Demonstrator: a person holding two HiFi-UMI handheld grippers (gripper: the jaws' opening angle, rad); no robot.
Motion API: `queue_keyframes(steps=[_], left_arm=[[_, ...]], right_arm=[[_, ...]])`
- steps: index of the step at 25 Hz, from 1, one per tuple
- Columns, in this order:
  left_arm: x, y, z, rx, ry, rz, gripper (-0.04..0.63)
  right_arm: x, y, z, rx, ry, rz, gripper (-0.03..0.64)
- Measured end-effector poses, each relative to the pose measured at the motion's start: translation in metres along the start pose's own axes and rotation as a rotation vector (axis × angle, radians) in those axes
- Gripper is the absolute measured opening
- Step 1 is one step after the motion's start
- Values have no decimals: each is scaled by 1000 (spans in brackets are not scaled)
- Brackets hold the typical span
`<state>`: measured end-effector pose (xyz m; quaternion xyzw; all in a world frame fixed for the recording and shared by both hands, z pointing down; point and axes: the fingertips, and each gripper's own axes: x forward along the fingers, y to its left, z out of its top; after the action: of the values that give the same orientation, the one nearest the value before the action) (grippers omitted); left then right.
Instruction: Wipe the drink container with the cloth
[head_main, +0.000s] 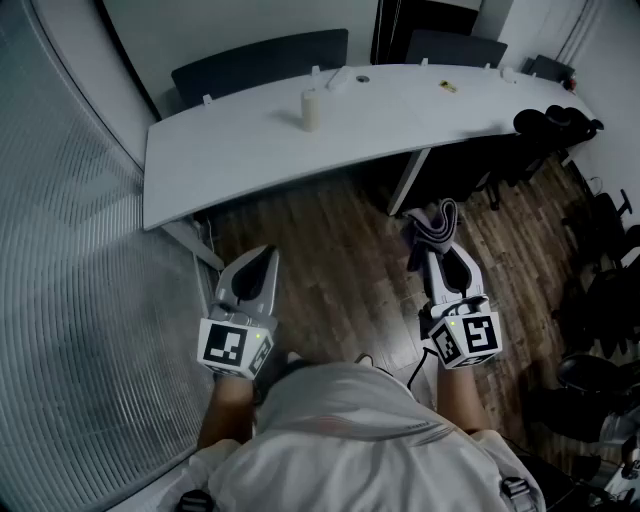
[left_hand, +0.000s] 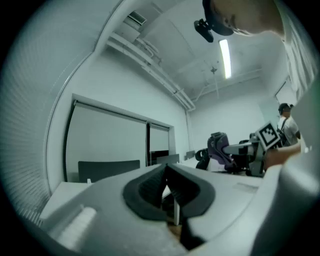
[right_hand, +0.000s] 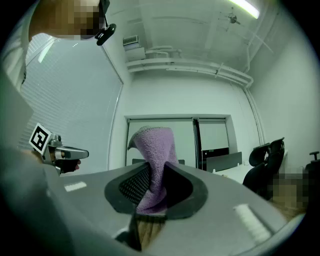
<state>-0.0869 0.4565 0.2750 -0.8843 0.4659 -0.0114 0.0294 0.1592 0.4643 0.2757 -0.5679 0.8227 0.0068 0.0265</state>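
The drink container (head_main: 311, 110), a pale upright cylinder, stands on the white curved table (head_main: 240, 150), far ahead of both grippers. My left gripper (head_main: 264, 256) hangs over the wooden floor on the left, its jaws shut with nothing between them (left_hand: 166, 174). My right gripper (head_main: 433, 248) is over the floor near the table leg, shut on a purple cloth (head_main: 432, 222). In the right gripper view the cloth (right_hand: 155, 150) sticks up from between the jaws (right_hand: 151, 192). The cloth (left_hand: 218, 144) also shows in the left gripper view.
Dark chairs (head_main: 262, 60) stand behind the table. Black office chairs (head_main: 600, 230) crowd the right side. A ribbed glass wall (head_main: 70, 260) runs along the left. Small items (head_main: 446, 87) and a dark heap (head_main: 556, 122) lie on the table's far right.
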Motion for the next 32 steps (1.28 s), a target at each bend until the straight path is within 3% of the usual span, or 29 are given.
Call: queue_keyframes(steps=[21, 32], left_arm=[[0, 2, -2, 1, -5, -23, 3], [-19, 45, -5, -28, -24, -27, 3]], right_arm=[[6, 0, -12, 92, 10, 15, 86], [34, 39, -17, 91, 35, 23, 86]])
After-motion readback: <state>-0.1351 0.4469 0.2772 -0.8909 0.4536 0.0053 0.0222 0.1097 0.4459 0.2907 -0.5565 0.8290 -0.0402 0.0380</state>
